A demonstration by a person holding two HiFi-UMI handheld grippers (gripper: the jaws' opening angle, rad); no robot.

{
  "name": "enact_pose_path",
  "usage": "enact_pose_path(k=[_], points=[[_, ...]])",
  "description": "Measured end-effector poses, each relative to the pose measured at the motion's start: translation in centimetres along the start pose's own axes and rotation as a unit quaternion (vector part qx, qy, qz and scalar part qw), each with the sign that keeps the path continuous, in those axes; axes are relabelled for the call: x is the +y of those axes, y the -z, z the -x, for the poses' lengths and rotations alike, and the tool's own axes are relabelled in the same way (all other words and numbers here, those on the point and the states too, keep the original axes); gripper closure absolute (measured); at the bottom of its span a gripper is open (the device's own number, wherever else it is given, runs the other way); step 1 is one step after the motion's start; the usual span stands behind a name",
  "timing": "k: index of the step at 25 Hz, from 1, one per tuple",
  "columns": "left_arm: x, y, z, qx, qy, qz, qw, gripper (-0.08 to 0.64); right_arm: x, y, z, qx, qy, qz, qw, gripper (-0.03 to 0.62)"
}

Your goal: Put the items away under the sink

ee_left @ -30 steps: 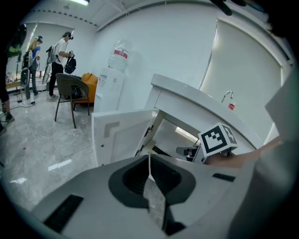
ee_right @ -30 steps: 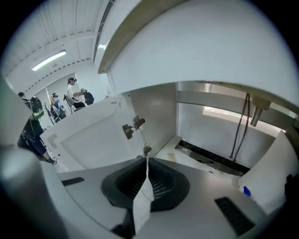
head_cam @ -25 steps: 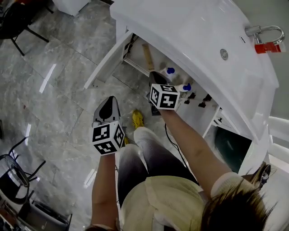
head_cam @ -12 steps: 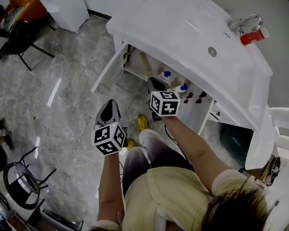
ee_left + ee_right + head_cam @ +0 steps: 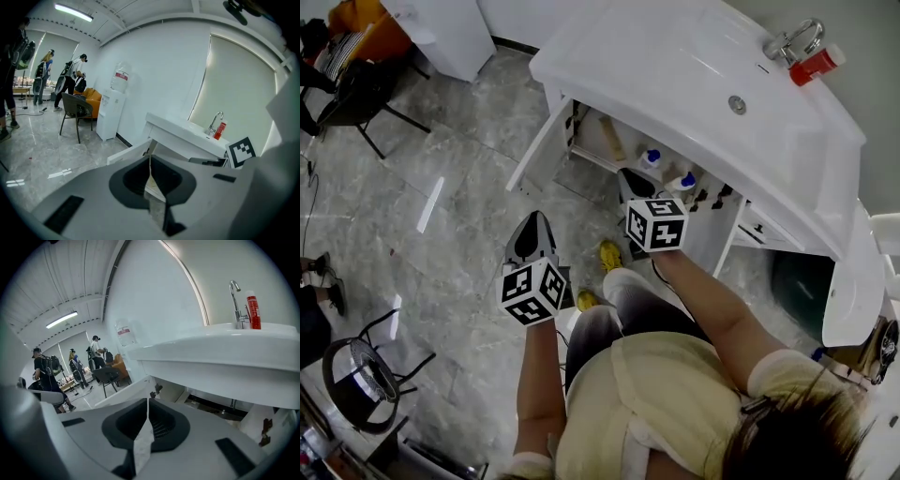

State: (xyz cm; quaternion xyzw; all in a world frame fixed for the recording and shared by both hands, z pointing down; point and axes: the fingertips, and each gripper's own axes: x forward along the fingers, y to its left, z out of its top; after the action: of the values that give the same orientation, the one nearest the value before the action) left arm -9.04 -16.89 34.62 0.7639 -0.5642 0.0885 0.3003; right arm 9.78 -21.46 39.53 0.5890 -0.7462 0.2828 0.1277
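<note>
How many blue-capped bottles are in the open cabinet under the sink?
2. One blue-capped bottle stands further left in the cabinet; the other is to its right, nearer the camera. The sink overhangs the rest, so more may be hidden.

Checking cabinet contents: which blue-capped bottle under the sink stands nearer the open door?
The left bottle in the head view, nearer the open door; the other bottle stands further right.

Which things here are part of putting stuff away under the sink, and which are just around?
Job: open white under-sink cabinet; white blue-capped bottles inside it.
Just around: red bottle by the chrome tap; black chair; white water dispenser.
</note>
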Motion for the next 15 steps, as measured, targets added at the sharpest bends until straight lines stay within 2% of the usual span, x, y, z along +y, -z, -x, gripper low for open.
enact_pose_path(k=[15], points=[[0.8, -0.7, 3.9, -0.012, -0.015, 0.015, 0.9997, 0.515, 2.9, -0.5, 5.4, -0.029, -0.021, 0.0, 0.999, 0.563]])
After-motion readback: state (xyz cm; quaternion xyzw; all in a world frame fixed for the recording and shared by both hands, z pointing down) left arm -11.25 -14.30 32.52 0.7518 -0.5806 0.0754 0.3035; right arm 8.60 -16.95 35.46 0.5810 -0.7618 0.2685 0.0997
